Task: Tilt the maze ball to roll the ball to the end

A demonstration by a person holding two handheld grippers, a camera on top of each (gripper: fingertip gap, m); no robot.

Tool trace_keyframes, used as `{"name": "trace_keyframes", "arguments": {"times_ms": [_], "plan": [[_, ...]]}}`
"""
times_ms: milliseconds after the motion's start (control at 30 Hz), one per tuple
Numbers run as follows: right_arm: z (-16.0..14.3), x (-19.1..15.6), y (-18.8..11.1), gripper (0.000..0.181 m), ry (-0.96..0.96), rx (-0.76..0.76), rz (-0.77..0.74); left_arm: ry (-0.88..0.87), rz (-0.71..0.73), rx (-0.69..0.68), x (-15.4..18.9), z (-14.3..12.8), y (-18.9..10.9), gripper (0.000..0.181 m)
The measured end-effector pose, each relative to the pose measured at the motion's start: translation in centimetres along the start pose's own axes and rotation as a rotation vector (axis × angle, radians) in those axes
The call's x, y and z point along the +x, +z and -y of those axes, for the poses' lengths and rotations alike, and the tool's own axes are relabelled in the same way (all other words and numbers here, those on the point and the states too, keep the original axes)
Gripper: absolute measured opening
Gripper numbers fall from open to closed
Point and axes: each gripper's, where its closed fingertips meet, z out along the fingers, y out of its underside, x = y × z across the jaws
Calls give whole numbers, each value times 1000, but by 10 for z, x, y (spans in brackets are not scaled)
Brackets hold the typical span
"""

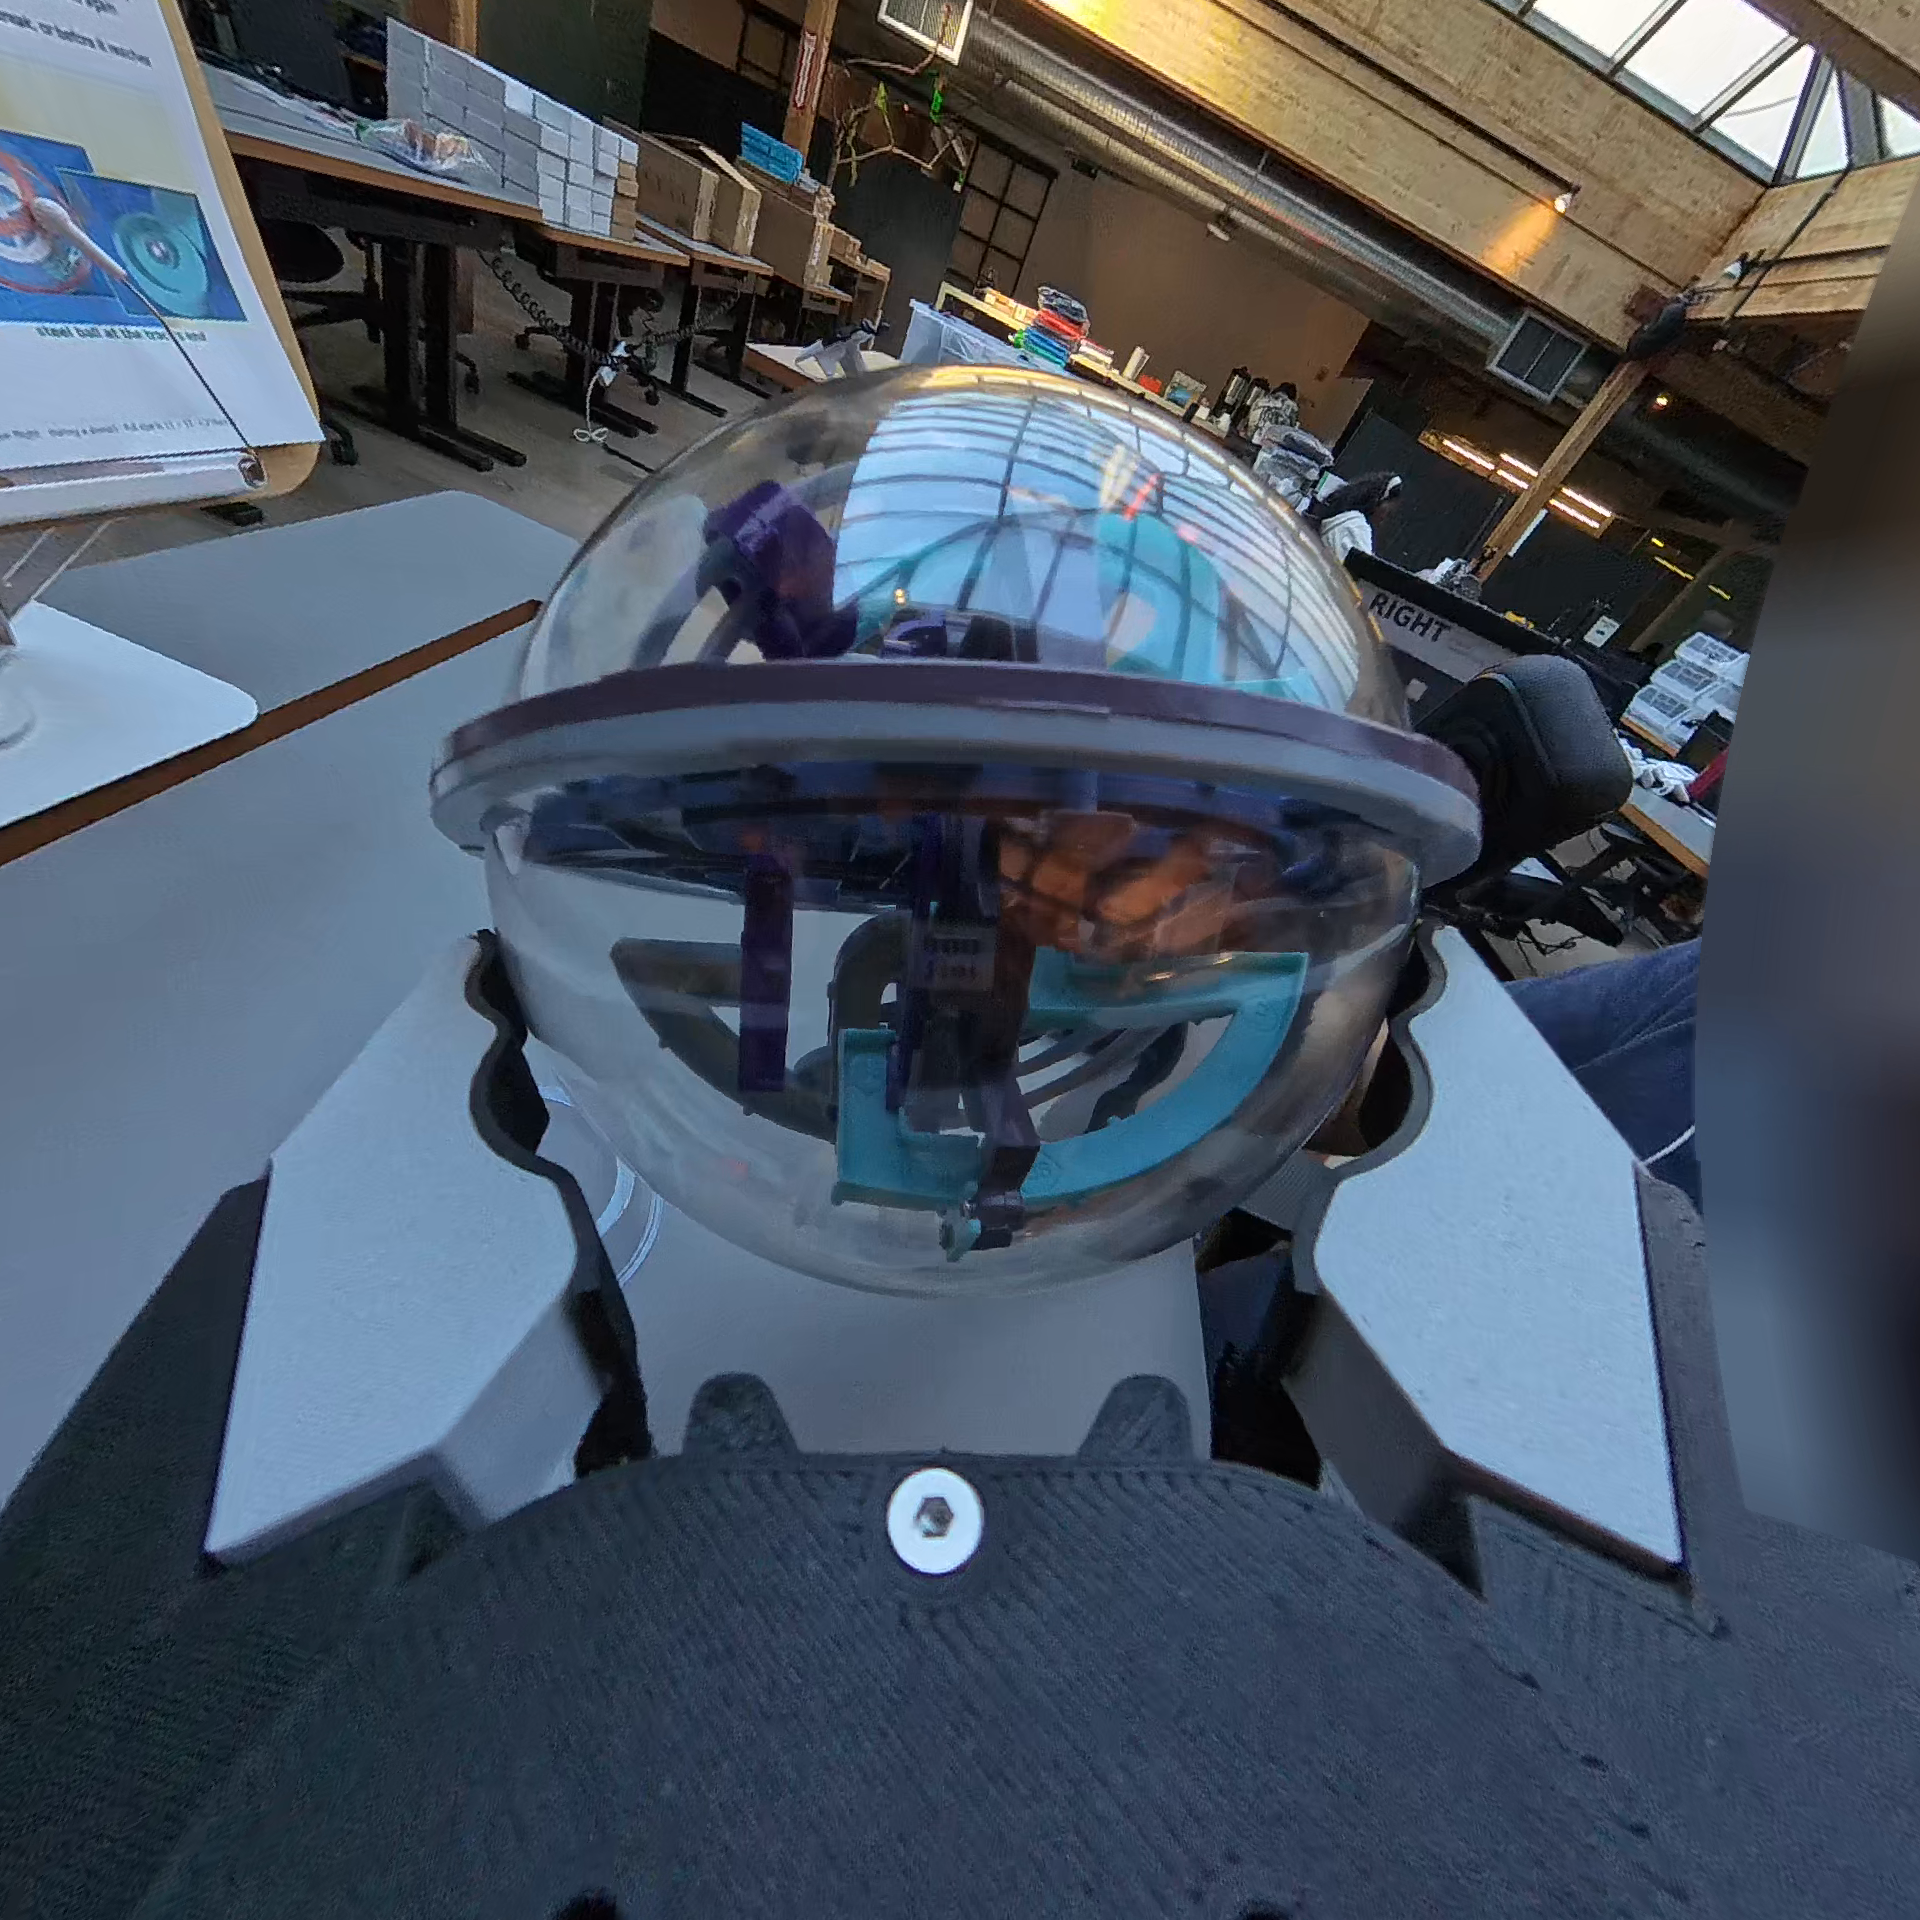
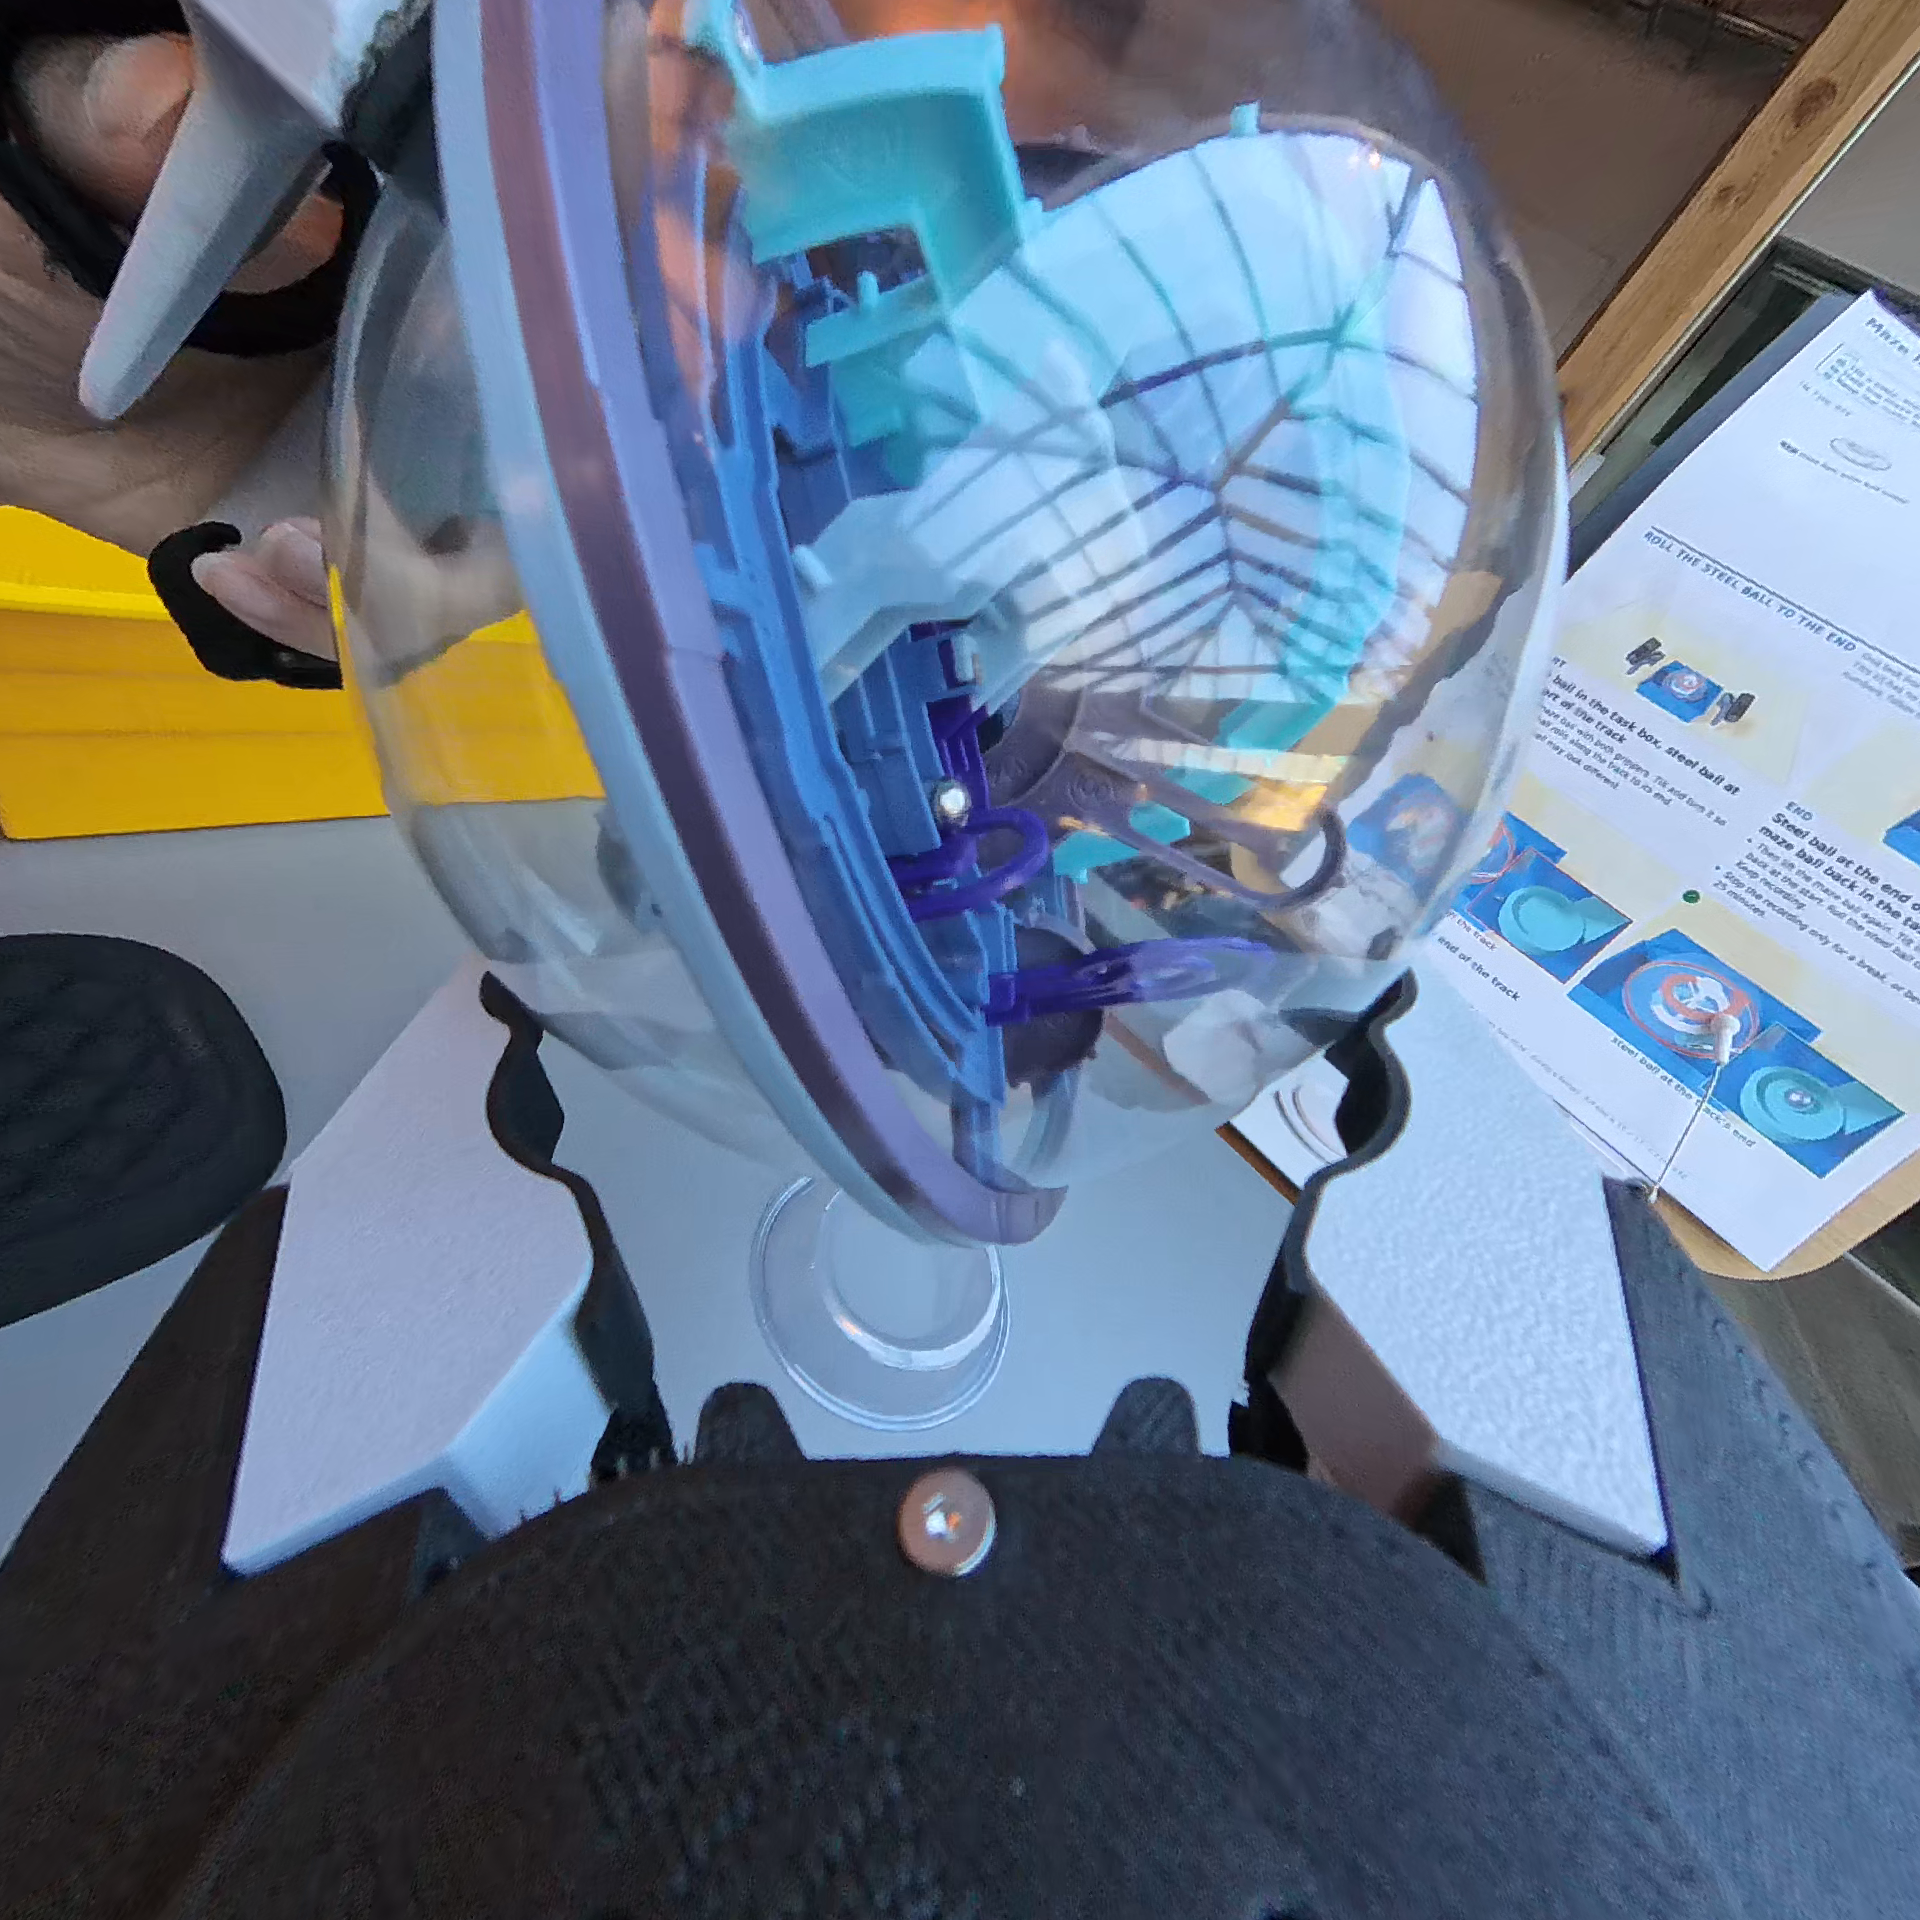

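Fingers [image 1: 499,1049] of left gripper [image 1: 951,1049] and right gripper [image 2: 951,1081] are clamping the maze ball [image 1: 956,831], holding it above the table [image 1: 208,987]; steel ball [image 2: 949,800] is sitting mid-track; a clear stand [image 2: 878,1299] is lying beneath.

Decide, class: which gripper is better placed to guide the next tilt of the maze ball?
Probably the right gripper: its view shows the steel ball on the blue track inside the maze ball. The left gripper also clamps the sphere, but its view doesn't show the steel ball.
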Motion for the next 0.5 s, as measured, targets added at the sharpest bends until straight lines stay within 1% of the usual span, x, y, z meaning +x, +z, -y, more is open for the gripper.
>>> {"name": "trace_keyframes", "arguments": {"times_ms": [133,500], "plan": [[6,2,-1,154,5,16,3,-39,-28,2,1,4,0,159],[7,3,1,154,32,7,10,-53,-14,-70,0,6,-1,159]]}}
